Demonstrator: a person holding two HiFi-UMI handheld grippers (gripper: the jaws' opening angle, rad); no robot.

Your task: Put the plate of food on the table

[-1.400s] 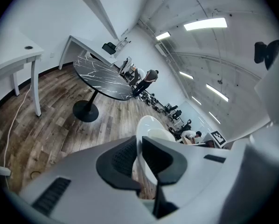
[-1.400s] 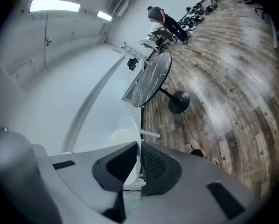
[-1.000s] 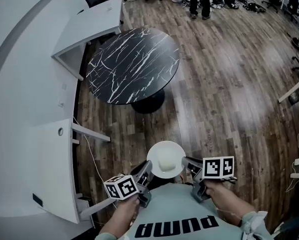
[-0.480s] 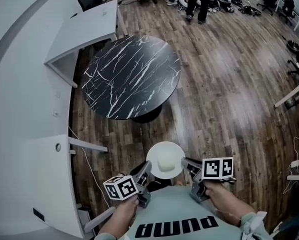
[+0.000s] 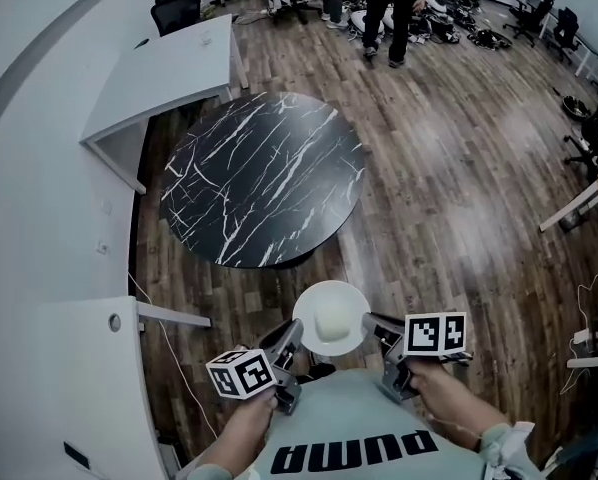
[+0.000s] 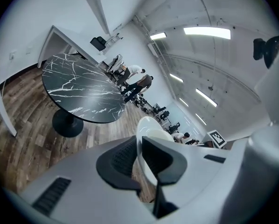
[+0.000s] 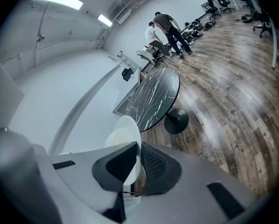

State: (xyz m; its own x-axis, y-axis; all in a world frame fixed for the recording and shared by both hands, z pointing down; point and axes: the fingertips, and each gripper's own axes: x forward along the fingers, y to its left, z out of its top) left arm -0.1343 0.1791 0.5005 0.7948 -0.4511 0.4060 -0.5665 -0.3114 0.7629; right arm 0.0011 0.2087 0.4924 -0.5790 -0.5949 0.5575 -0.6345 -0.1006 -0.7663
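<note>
The plate [image 5: 329, 290] with its pale lump of food [image 5: 334, 322] hung in the air well short of the near edge of the round black marble surface [image 5: 264, 178]. The left claw [image 5: 291, 340] pinched its rim on one side and the right claw [image 5: 371, 325] pinched the opposite rim, so the pick-up looked done, with the carry and the setting-down left. The surface's top showed nothing on it and open wooden floor [image 5: 449, 198] lay before its near edge, while a white desk [image 5: 159, 68] stood just beyond its far-left edge and people [image 5: 389, 8] stood well past its far side.
</note>
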